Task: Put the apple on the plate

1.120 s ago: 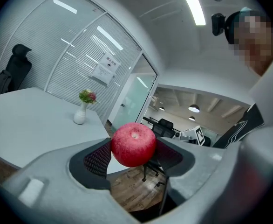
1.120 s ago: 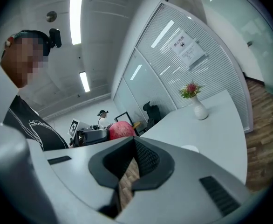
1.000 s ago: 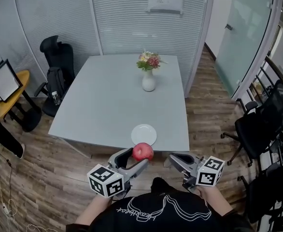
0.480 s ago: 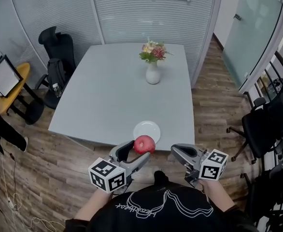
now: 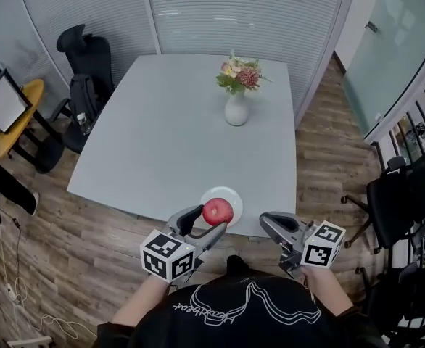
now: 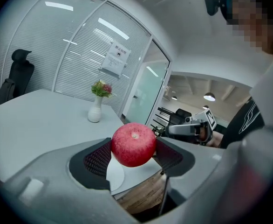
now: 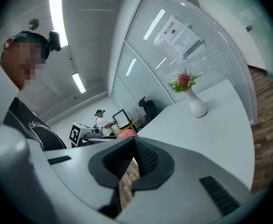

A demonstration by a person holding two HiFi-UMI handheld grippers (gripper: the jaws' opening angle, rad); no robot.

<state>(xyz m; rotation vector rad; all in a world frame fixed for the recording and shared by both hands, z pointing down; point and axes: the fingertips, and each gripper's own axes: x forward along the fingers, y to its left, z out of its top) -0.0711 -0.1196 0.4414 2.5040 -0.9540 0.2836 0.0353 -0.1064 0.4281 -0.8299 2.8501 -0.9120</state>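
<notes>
The left gripper [image 5: 207,222], held low ahead of the torso, has its fingers [image 6: 99,158] clamped on the apple [image 5: 217,211], while the right gripper [image 5: 269,222] alongside keeps nothing, fingers [image 7: 146,157] pressed together.

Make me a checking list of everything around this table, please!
Surface: grey table, flat and smooth.
Job's things: apple held off the table, over the near part of the white plate.
Clutter: vase of flowers on the far side.
Tools: left tool shut on the apple; right tool shut, holding nothing.
Cables: one cable on the floor at the left.
Surroundings: black chair, wood floor, glass walls.
</notes>
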